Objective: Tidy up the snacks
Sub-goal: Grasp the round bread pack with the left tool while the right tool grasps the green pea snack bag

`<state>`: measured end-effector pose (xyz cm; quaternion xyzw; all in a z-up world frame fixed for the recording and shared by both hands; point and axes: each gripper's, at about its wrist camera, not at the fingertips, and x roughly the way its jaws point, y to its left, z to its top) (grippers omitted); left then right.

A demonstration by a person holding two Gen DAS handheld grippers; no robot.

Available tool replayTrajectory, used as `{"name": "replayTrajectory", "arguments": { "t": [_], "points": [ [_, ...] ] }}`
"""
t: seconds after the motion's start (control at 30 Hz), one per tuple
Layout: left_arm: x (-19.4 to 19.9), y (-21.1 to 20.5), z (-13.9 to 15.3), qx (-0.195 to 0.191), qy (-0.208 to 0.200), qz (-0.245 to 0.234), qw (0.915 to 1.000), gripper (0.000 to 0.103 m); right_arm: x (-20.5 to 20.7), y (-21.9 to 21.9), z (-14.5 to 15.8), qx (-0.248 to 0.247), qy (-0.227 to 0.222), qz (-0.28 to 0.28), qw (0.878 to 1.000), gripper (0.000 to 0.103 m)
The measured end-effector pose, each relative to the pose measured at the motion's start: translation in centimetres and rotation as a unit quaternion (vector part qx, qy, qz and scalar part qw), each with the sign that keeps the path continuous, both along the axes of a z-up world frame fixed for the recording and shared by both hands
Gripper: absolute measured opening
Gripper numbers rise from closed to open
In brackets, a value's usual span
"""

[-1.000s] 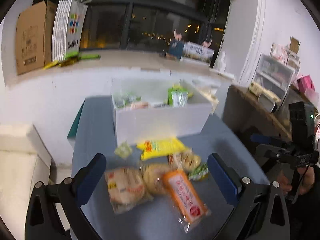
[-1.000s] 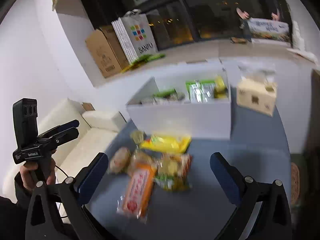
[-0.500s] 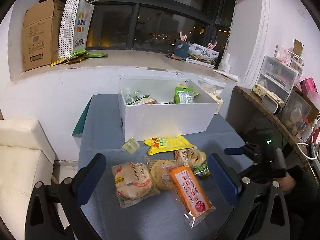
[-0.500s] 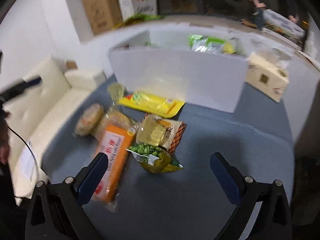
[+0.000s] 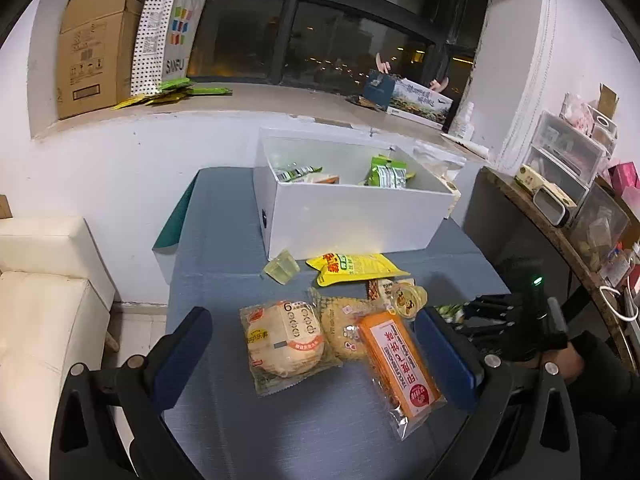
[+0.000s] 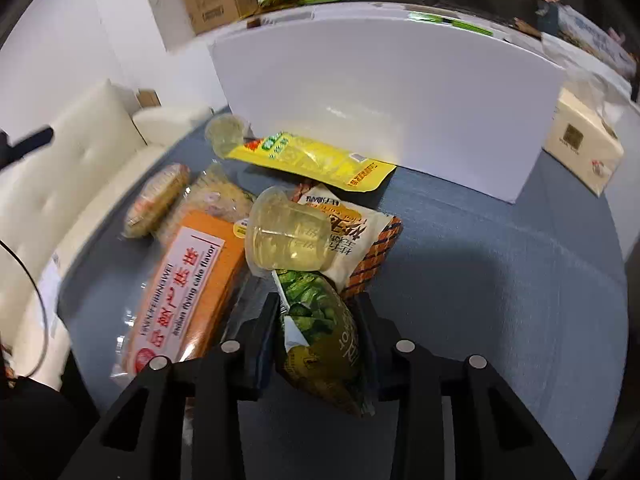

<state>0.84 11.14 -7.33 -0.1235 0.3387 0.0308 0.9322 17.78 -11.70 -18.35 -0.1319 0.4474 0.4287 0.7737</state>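
Observation:
Snacks lie in a heap on the blue-grey table [image 5: 224,240] in front of a white box [image 5: 352,220]. My right gripper [image 6: 316,320] is down at the table and shut on a green snack bag [image 6: 324,336]. A jelly cup [image 6: 288,236] lies on a white-and-orange packet [image 6: 360,236] just beyond it. An orange cake pack [image 6: 184,284] lies to its left. My left gripper [image 5: 320,344] is open above a round bread pack [image 5: 284,340], the orange cake pack [image 5: 400,360] and a yellow bag [image 5: 352,266].
The white box holds several green packets [image 5: 386,170]. A second jelly cup [image 5: 282,268] lies by the box's front corner. A tissue box [image 6: 580,140] stands on the table to the right. A cream sofa [image 5: 40,300] is on the left, shelves [image 5: 568,184] on the right.
My right gripper dropped down to the table toward the heap and closed on the green snack bag. My left gripper stayed open and shifted only slightly.

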Motion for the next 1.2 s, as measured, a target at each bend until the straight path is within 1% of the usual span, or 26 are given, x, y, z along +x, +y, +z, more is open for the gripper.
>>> {"name": "replayTrajectory", "arguments": {
  "t": [0.13,0.17,0.2,0.23,0.3,0.4,0.43,0.53,0.57,0.6,0.63,0.67,0.7,0.73,0.77,0.8,0.83,0.87,0.9,0.97,1.0,1.07,1.1,1.2],
  "points": [
    [1.3,-0.5,-2.2,0.033,0.036,-0.034,0.9982,0.103,-0.9,-1.8,2.3,0.040,-0.003,-0.006,0.999,0.037],
    [1.8,-0.7,-3.2,0.045,0.049,-0.051,0.9965,0.103,-1.1,-2.2,2.8,0.048,-0.003,-0.006,0.999,0.037],
    [2.4,-0.7,-4.0,0.053,0.064,-0.057,0.9949,0.103,-1.6,-2.9,3.7,0.058,-0.008,-0.006,0.998,0.037],
    [3.3,-0.4,-5.1,0.055,0.090,-0.052,0.9931,0.103,-1.9,-3.2,4.4,0.064,-0.014,-0.009,0.998,0.037],
    [4.7,0.3,-6.6,0.037,0.126,-0.037,0.9907,0.103,-2.5,-3.9,5.5,0.071,-0.023,-0.013,0.997,0.037],
    [6.5,1.3,-8.4,-0.007,0.154,-0.019,0.9878,0.103,-3.4,-5.2,7.0,0.083,-0.033,-0.021,0.996,0.037],
    [7.3,1.6,-9.0,-0.023,0.163,-0.011,0.9862,0.103,-3.6,-5.5,7.4,0.085,-0.036,-0.025,0.995,0.037],
    [8.8,2.5,-10.8,-0.054,0.192,0.024,0.9797,0.103,-4.0,-6.1,7.8,0.092,-0.037,-0.027,0.995,0.037],
    [9.0,2.6,-11.0,-0.059,0.189,0.030,0.9797,0.103,-4.0,-6.2,7.8,0.090,-0.038,-0.028,0.995,0.038],
    [9.1,2.5,-10.9,-0.054,0.185,0.034,0.9807,0.103,-4.1,-6.2,7.8,0.088,-0.039,-0.029,0.995,0.038],
    [9.3,2.5,-11.0,-0.056,0.193,0.036,0.9790,0.103,-4.2,-6.4,7.7,0.088,-0.038,-0.029,0.995,0.038],
    [9.3,2.2,-11.0,-0.049,0.192,0.033,0.9796,0.099,-4.2,-6.5,7.6,0.089,-0.035,-0.030,0.995,0.038],
    [9.3,1.9,-10.9,-0.036,0.190,0.030,0.9806,0.085,-4.2,-6.5,7.4,0.089,-0.032,-0.029,0.995,0.038],
    [9.2,1.7,-10.7,-0.025,0.186,0.029,0.9818,0.079,-4.2,-6.5,7.3,0.088,-0.031,-0.029,0.995,0.038],
    [8.9,1.8,-10.5,-0.035,0.179,0.024,0.9829,0.078,-4.2,-6.5,7.2,0.088,-0.031,-0.030,0.995,0.038],
    [8.4,1.9,-10.3,-0.055,0.169,0.020,0.9838,0.078,-4.2,-6.6,7.2,0.089,-0.030,-0.030,0.995,0.038],
    [8.0,1.9,-10.1,-0.057,0.163,0.020,0.9848,0.078,-4.2,-6.6,7.1,0.091,-0.029,-0.031,0.995,0.038],
    [7.4,1.9,-9.8,-0.044,0.153,0.027,0.9868,0.078,-4.3,-6.6,7.2,0.091,-0.029,-0.032,0.995,0.038],
    [6.9,1.9,-9.4,-0.040,0.145,0.025,0.9883,0.078,-4.3,-6.7,7.2,0.092,-0.030,-0.032,0.995,0.038],
    [5.7,1.7,-8.3,-0.055,0.120,0.016,0.9911,0.078,-4.3,-6.7,7.2,0.093,-0.029,-0.032,0.995,0.038],
    [5.1,1.5,-7.6,-0.060,0.108,0.010,0.9923,0.078,-4.2,-6.7,7.1,0.093,-0.028,-0.033,0.995,0.038],
    [4.1,1.0,-5.8,-0.053,0.079,0.007,0.9954,0.078,-4.1,-6.6,7.1,0.094,-0.028,-0.035,0.995,0.038],
    [3.8,0.7,-4.6,-0.052,0.059,-0.003,0.9969,0.078,-3.9,-6.6,7.1,0.095,-0.026,-0.036,0.994,0.038],
    [4.0,0.7,-1.0,-0.043,0.006,-0.015,0.9989,0.078,-3.1,-6.2,7.7,0.102,-0.027,-0.040,0.994,0.038]
  ]
}}
